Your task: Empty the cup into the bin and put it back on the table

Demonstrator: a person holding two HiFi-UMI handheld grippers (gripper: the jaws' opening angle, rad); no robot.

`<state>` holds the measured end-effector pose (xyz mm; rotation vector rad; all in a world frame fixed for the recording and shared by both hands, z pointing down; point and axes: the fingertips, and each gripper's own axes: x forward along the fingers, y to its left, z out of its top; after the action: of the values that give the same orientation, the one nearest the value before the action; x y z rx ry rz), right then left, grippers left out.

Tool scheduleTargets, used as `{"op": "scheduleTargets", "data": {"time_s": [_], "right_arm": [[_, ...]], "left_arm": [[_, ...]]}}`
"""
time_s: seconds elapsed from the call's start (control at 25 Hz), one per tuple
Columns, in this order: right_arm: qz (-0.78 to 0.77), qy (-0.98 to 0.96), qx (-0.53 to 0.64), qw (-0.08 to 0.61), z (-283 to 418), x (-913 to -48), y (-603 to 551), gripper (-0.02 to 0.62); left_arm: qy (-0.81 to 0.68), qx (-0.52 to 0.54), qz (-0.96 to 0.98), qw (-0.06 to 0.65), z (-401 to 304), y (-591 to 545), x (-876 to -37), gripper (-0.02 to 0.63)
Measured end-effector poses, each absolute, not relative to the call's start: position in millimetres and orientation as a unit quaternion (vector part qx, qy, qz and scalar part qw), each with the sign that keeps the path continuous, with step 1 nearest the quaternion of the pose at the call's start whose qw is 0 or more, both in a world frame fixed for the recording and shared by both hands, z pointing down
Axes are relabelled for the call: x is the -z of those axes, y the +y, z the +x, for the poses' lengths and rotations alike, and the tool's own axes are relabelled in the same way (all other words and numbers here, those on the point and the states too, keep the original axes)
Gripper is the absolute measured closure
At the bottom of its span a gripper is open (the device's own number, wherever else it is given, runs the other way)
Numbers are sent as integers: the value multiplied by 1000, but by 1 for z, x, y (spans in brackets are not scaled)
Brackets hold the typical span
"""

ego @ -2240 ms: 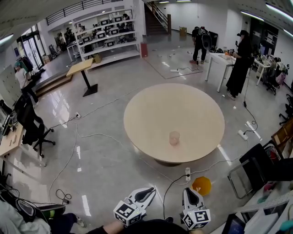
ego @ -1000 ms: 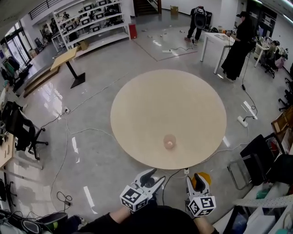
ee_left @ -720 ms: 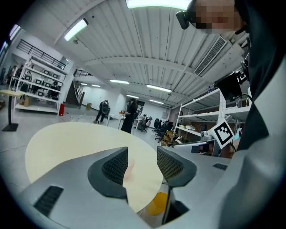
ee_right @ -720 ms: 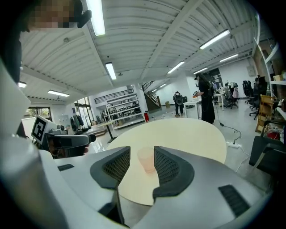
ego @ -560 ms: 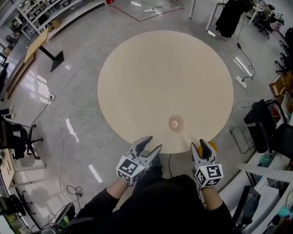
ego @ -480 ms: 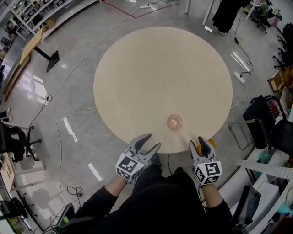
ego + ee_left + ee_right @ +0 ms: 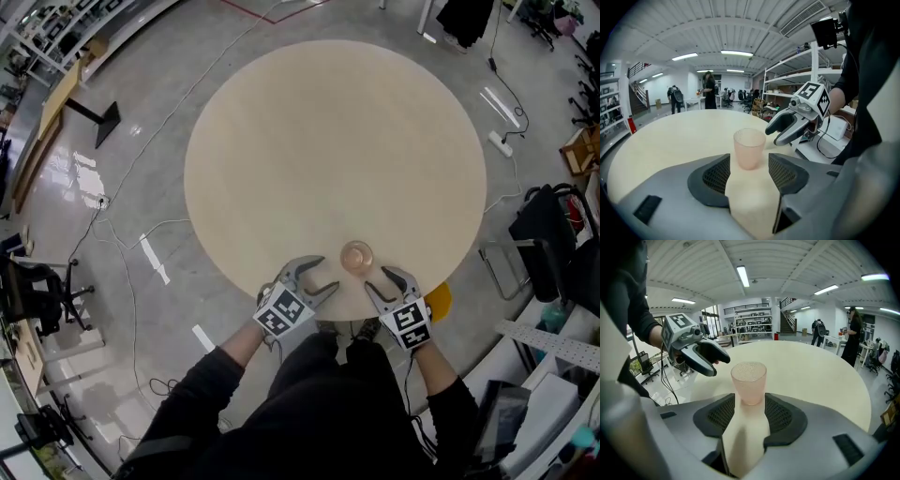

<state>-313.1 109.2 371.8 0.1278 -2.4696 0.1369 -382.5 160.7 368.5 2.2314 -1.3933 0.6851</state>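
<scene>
Both tongs stand released with nothing gripped, their jaws having just been opening. In the head view the left tongs [image 7: 322, 276] sit low and left of the cup [image 7: 356, 256], and the right tongs [image 7: 381, 283] low and right of it, both over the near rim of the bench [image 7: 328, 141] and angled in at the cup from either side.

The cup is translucent pink and stands upright near the bench's lower edge, apart from every pad. Its inside looks grainy from the right gripper view, but what it holds I cannot tell. A yellow bin [image 7: 438, 301] peeks out beyond the bench edge at lower right, mostly hidden.

Round and pale tan, the bench carries only the cup. Around it lies a glossy grey floor [image 7: 122, 141] with cables [image 7: 131, 281] trailing across the left side and a black chair [image 7: 553, 253] at the right edge.

From the left gripper view, the left tongs [image 7: 749, 174] frame the cup [image 7: 749, 147] just ahead of their gap, and the right tongs [image 7: 787, 129] show beyond it at right, with their marker cube and a dark sleeve behind. From the right gripper view, the right tongs [image 7: 750, 417] frame the cup [image 7: 749, 380] the same way, with the left tongs [image 7: 705, 357] at upper left. Only these two views show the room at eye level: ceiling lights, white shelves [image 7: 750, 326], stairs [image 7: 787, 315] and people [image 7: 855, 336] standing far off.
</scene>
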Motion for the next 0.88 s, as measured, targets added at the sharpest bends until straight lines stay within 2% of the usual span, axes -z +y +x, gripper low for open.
{"op": "scheduleTargets", "data": {"time_s": [0.28, 0.72, 0.88], "right_arm": [[13, -942, -50, 332, -332, -387, 109, 402], [-10, -935, -16, 354, -339, -399, 100, 402], [-6, -935, -14, 355, -342, -397, 99, 400]], "left_arm": [[-437, -315, 821, 190, -378, 144, -395, 344], [-367, -354, 843, 170, -368, 120, -409, 344], [-372, -337, 848, 172, -370, 113, -401, 345]]}}
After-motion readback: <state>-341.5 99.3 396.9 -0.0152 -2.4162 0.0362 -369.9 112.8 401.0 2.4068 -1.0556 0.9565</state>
